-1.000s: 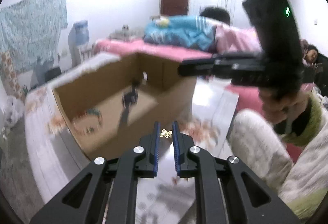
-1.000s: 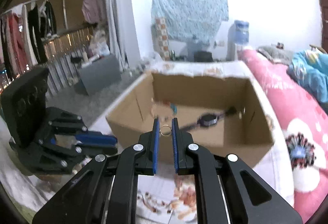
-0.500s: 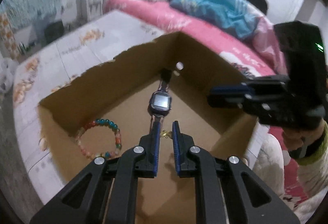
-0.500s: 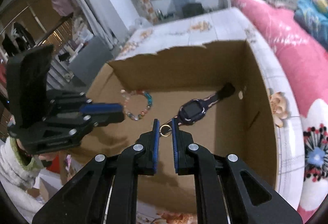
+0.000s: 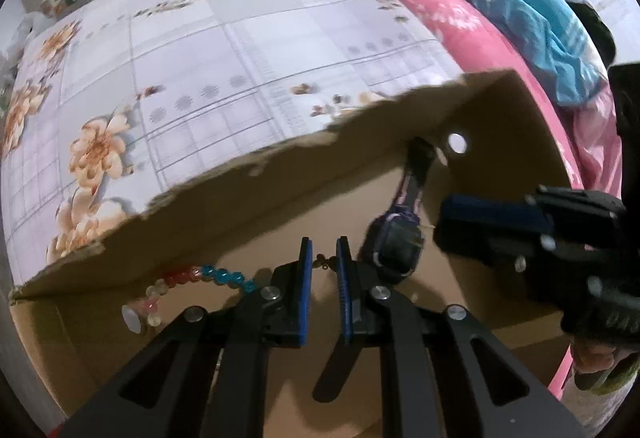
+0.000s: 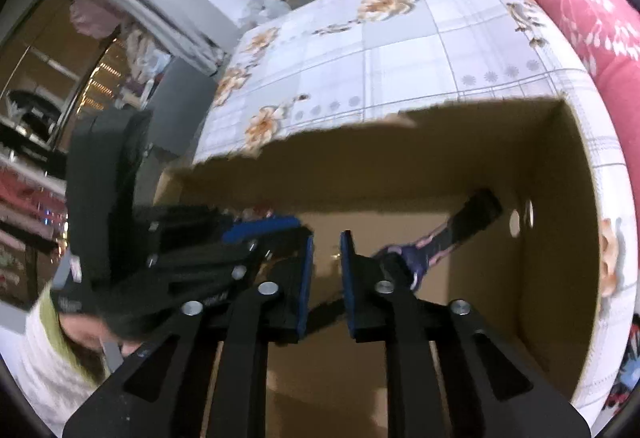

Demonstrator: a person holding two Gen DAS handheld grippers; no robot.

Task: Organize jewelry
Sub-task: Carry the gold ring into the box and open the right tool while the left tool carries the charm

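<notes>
Flowered cloth (image 5: 248, 49) covered the table beyond the torn far wall of the box (image 5: 280, 173), and both grippers hung inside the box, pointing steeply down at its floor.

The risks, by my reading, ran left to right. The beads (image 5: 208, 274) lay on the floor just left of the left gripper (image 5: 323, 258); a drop there could tangle the charm (image 5: 325, 262) in the strand. The charm was tiny and caught only at the very tips of the pads, so any jolt could flick it out early, and it might bounce or slide under the watch (image 5: 396, 246). The watch lay just right of those tips, with its strap running up into the far corner. The right gripper (image 5: 444, 226) reached in close beside it from the right, and the two tools could knock together if either swung across.

The left gripper was clenched on the charm, which bridged the narrow gap between its blue pads, above bare cardboard between the beads and the watch. The right gripper's jaws had just been opening and stood parted. A gold speck (image 6: 334, 257) showed between their tips, beside the right-hand pad, but it was too blurred to tell whether it touched a pad or lay below.
</notes>
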